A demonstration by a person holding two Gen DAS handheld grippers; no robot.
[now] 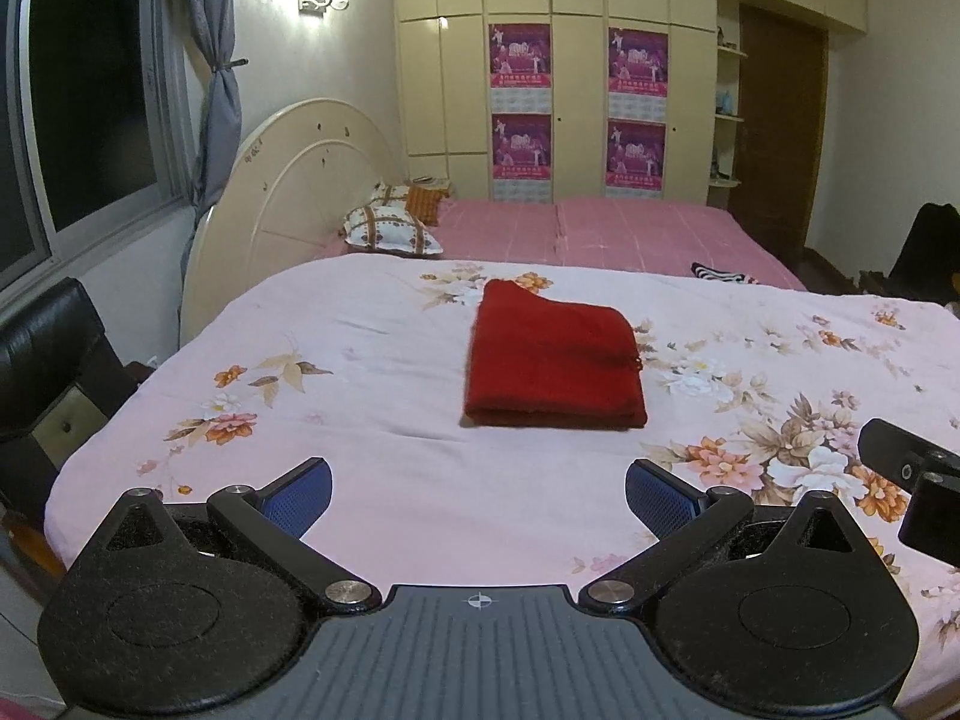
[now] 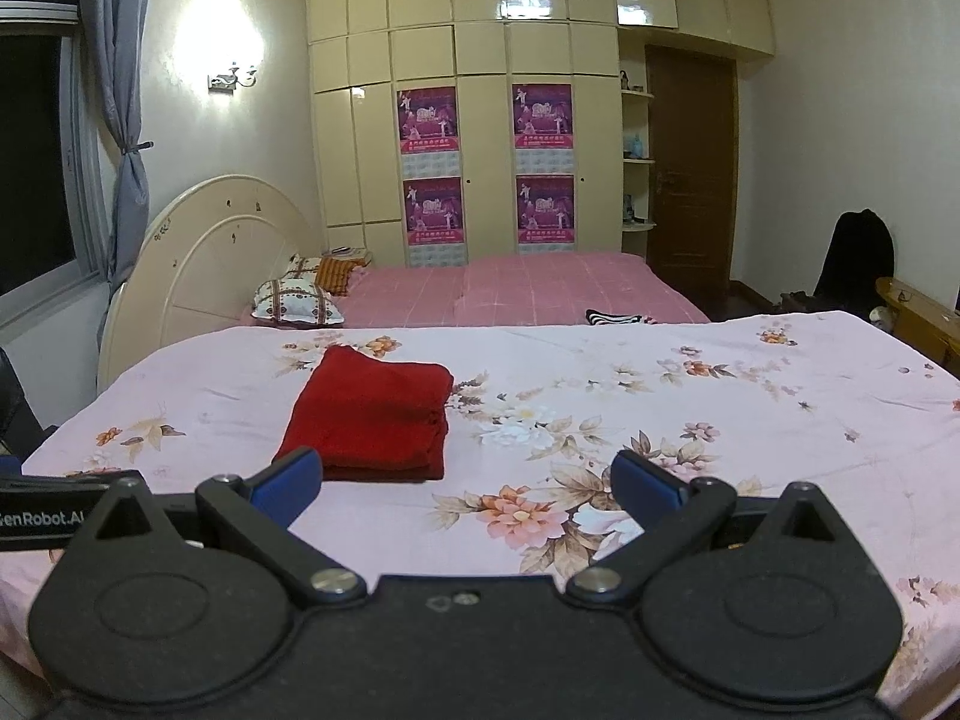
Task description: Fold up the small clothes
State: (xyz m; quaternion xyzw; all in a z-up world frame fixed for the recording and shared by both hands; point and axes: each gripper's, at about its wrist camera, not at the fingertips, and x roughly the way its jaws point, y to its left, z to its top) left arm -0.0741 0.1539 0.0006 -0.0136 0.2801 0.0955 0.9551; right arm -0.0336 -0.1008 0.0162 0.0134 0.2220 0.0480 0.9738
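A red garment [image 1: 555, 360] lies folded into a flat rectangle on the pink floral sheet [image 1: 384, 372]. It also shows in the right wrist view [image 2: 375, 414], left of centre. My left gripper [image 1: 478, 495] is open and empty, held back from the garment's near edge. My right gripper [image 2: 465, 480] is open and empty, to the right of the garment, with its left blue finger [image 2: 288, 477] just in front of the garment's near left corner. Part of the right gripper [image 1: 918, 480] shows at the right edge of the left wrist view.
A second bed with a pink checked cover [image 1: 630, 228] and pillows [image 1: 393, 231] lies behind, with a striped cloth [image 2: 618, 318] on it. A round cream headboard [image 1: 288, 192] stands at the left. A black chair [image 1: 42, 348] is at the near left.
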